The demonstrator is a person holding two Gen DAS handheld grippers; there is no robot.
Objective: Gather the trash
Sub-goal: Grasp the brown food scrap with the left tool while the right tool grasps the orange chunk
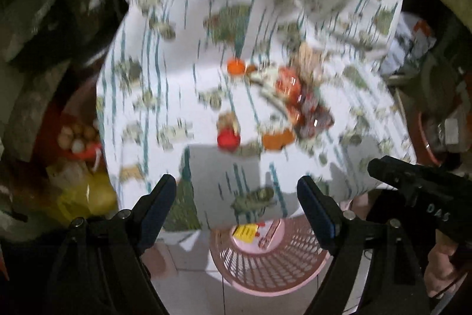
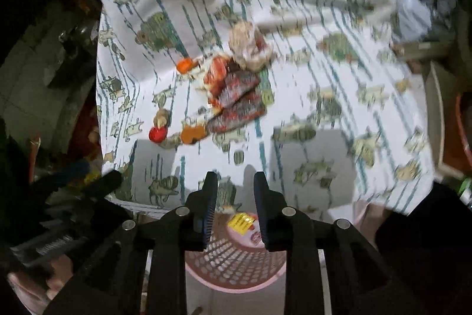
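Overhead, both wrist cameras look down on a tabletop [image 2: 339, 28] covered by a white cloth printed with teal stripes and small green animals. Both pictures are smeared by motion blur.

Trash lies in a loose cluster near the middle of the cloth: crumpled red wrappers [image 2: 236, 96], a pale crumpled wad [image 2: 247, 46] touching their far side, an orange cap [image 2: 185, 64] just beside them, a red cap [image 2: 157, 134] and an orange scrap [image 2: 192, 134] nearer the front edge.

Below that edge, on a tiled floor, stands a pink perforated basket [image 2: 233, 259] with a yellow wrapper [image 2: 241, 222] already inside.

The left gripper [image 1: 236, 197] hangs over the front edge with its jaws spread wide and nothing between them. The right gripper [image 2: 235, 188] hovers above the basket, jaws parted by a narrow gap, also empty.

Most of the trash seems not yet collected. The likely risks: the caps are small and round, so a hurried pinch could flick them off the tabletop; jaws closing low could catch the cloth and drag the whole pile; thin wrappers could slip free before reaching the basket.
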